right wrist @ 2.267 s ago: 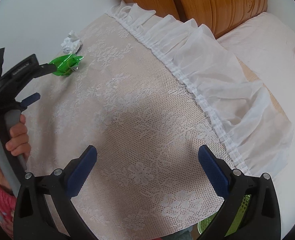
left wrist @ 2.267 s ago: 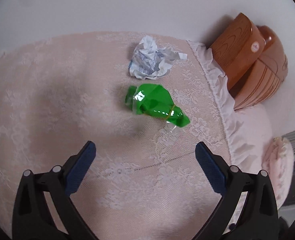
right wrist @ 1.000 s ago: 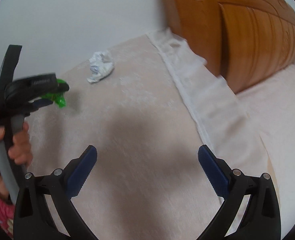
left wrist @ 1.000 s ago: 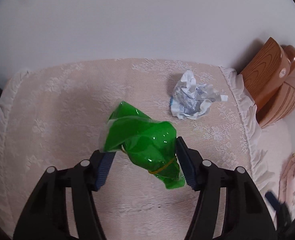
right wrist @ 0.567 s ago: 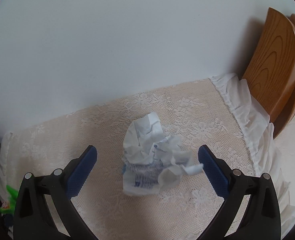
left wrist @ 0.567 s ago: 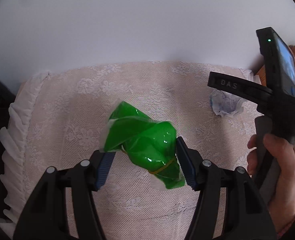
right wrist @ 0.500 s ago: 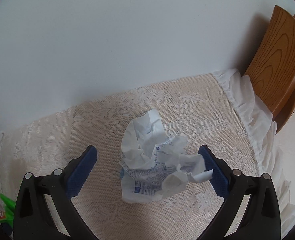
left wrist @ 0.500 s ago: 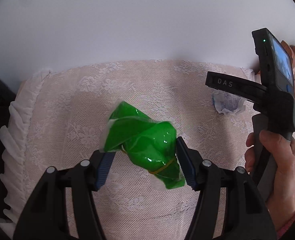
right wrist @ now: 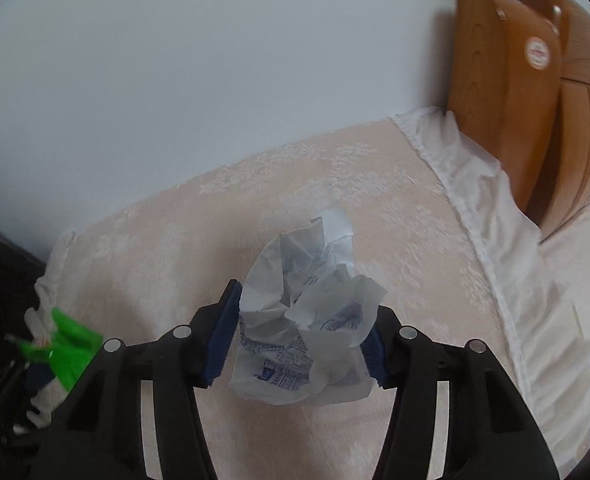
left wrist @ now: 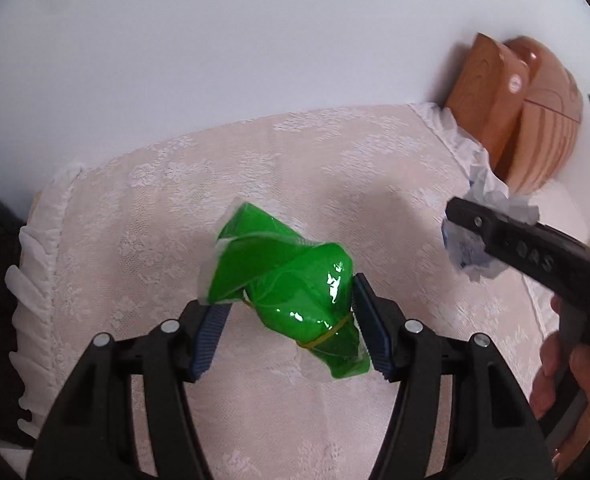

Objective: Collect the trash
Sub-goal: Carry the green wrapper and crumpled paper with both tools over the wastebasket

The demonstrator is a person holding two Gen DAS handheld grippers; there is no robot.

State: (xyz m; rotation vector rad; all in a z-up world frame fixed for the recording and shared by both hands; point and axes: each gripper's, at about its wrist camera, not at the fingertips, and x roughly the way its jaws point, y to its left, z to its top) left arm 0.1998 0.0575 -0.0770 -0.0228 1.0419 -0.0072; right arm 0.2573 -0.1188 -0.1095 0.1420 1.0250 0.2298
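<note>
L gripper (left wrist: 287, 320) clamps green wrapper (left wrist: 283, 284), held above lace cloth (left wrist: 335, 168). R gripper (right wrist: 299, 340) jaws just closed in on crumpled paper (right wrist: 307, 320), pads pressing both sides, over same cloth near wood headboard (right wrist: 507, 92).

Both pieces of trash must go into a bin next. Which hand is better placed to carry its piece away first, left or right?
Left. The left gripper is shut on the green wrapper, lifted off the lace cloth. The right gripper has just been closing on the crumpled paper. No bin is visible.
</note>
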